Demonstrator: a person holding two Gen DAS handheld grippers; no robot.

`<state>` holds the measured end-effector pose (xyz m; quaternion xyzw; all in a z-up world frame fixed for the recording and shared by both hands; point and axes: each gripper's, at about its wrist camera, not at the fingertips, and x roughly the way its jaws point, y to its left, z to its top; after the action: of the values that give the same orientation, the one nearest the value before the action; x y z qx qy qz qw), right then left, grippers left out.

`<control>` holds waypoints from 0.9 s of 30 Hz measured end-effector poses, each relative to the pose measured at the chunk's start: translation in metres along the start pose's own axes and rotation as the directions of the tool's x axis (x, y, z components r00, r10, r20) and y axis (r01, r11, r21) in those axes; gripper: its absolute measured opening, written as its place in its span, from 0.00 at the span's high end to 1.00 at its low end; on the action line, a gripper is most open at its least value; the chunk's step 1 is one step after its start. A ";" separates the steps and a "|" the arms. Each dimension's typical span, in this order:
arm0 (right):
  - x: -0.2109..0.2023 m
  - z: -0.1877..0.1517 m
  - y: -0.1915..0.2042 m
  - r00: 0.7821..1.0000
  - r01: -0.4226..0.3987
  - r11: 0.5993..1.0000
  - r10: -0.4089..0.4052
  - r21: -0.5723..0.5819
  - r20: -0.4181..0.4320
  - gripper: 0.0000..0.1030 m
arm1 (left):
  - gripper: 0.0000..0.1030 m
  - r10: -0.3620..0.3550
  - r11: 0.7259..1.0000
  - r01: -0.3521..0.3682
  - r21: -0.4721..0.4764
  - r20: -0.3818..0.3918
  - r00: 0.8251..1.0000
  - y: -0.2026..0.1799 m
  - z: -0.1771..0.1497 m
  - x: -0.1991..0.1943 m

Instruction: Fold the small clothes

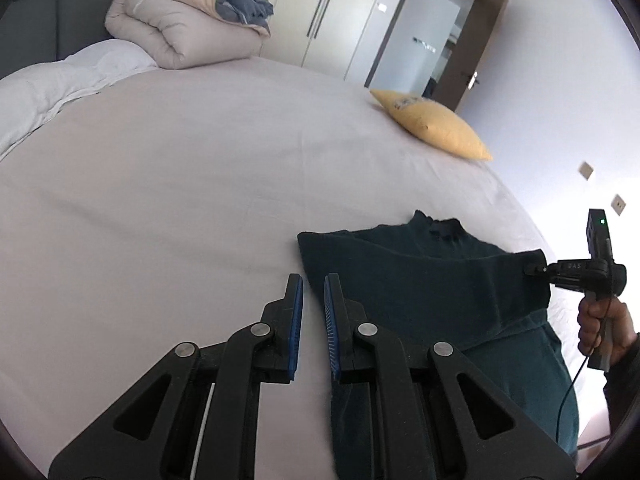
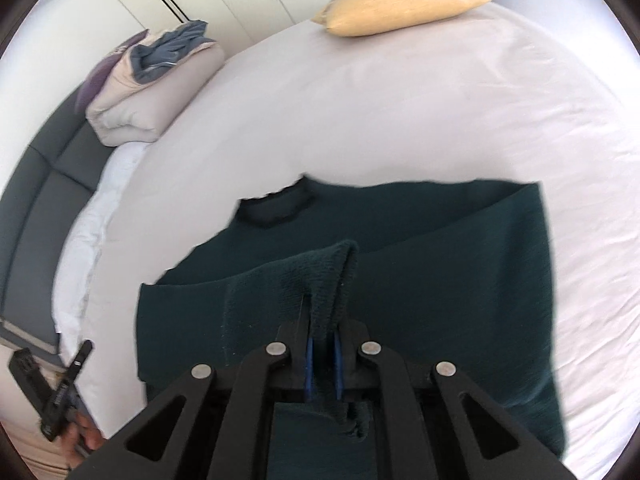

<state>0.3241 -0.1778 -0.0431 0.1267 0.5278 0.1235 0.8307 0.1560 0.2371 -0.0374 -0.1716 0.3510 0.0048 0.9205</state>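
A dark teal sweater (image 1: 420,280) (image 2: 440,260) lies on the pale bed sheet (image 1: 180,200), collar pointing away from me. My right gripper (image 2: 322,320) is shut on a raised fold of its knit. In the left wrist view the right gripper (image 1: 534,269) pulls one corner of the sweater up and to the right. My left gripper (image 1: 314,280) hovers just left of the sweater's edge. Its blue pads stand nearly together, with only sheet showing through the thin gap. The right wrist view shows the left gripper (image 2: 85,346) apart from the cloth.
A yellow pillow (image 1: 432,124) (image 2: 400,4) sits near the far edge of the bed. A folded beige duvet (image 1: 180,24) (image 2: 152,92) with blue cloth on top lies by the dark headboard, next to white bedding (image 1: 60,80). Wardrobe doors and a doorway stand beyond.
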 end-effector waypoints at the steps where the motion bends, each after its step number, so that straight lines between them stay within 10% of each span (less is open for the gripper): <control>1: 0.002 0.003 -0.005 1.000 0.025 1.000 -0.025 -0.006 -0.001 0.91 | 0.90 -0.004 1.000 0.004 0.006 -0.010 1.000 -0.003 0.002 0.004; 19: 0.034 -0.007 -0.041 0.998 0.033 0.997 -0.030 0.075 -0.052 0.88 | 0.90 0.108 0.974 -0.054 0.222 -0.237 0.966 -0.067 -0.003 0.145; 27: 0.034 -0.014 -0.047 0.999 0.015 0.996 -0.010 0.085 -0.053 0.87 | 0.90 0.117 0.971 -0.068 0.230 -0.205 0.972 -0.070 -0.006 0.154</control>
<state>0.3289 -0.2090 -0.0940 0.1557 0.5552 0.0988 0.8110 0.2775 0.1518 -0.1191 -0.0508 0.4556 -0.0099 0.8887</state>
